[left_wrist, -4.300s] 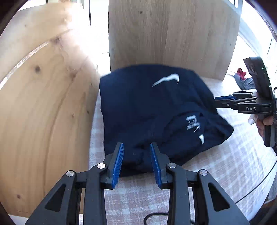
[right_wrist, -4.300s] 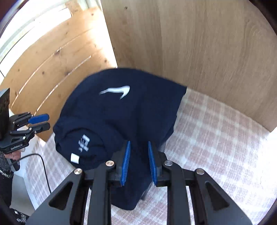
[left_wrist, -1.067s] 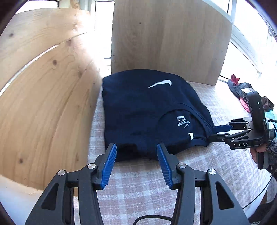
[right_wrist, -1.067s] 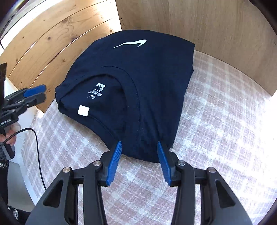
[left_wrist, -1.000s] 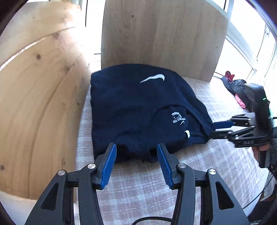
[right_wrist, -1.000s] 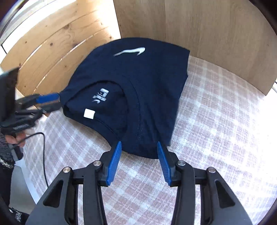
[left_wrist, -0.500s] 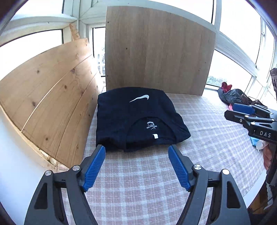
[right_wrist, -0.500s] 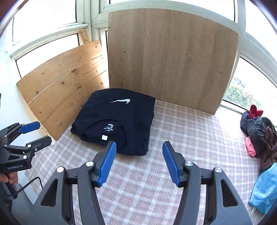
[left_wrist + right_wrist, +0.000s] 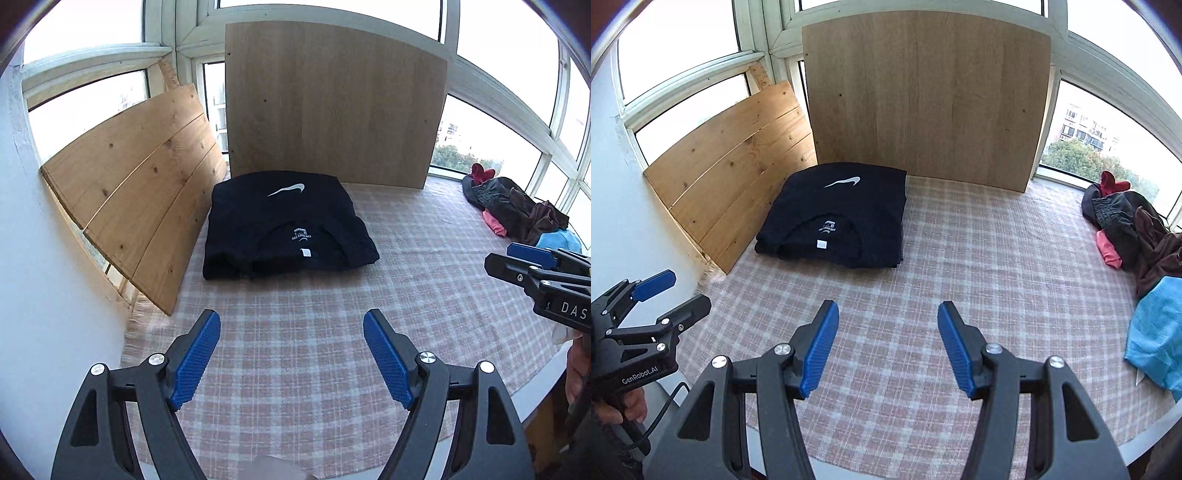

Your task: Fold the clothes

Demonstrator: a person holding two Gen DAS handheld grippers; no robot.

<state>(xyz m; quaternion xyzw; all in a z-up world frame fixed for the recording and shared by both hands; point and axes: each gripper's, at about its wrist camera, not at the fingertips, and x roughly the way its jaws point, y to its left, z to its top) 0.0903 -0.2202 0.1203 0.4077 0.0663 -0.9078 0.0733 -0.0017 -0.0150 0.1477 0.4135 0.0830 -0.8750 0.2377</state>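
Nearest, the left tongs [image 9: 291,354] hang with jaws wide apart over the front of the checked cloth [image 9: 314,354] covering the bench, gripping nothing. The right tongs [image 9: 888,345] are likewise spread and empty above the same front edge. Well beyond both, the folded navy shirt [image 9: 842,218] lies flat in the far left corner, against the leaning wooden boards [image 9: 923,96]. A heap of unfolded clothes [image 9: 1130,236] sits along the right edge.
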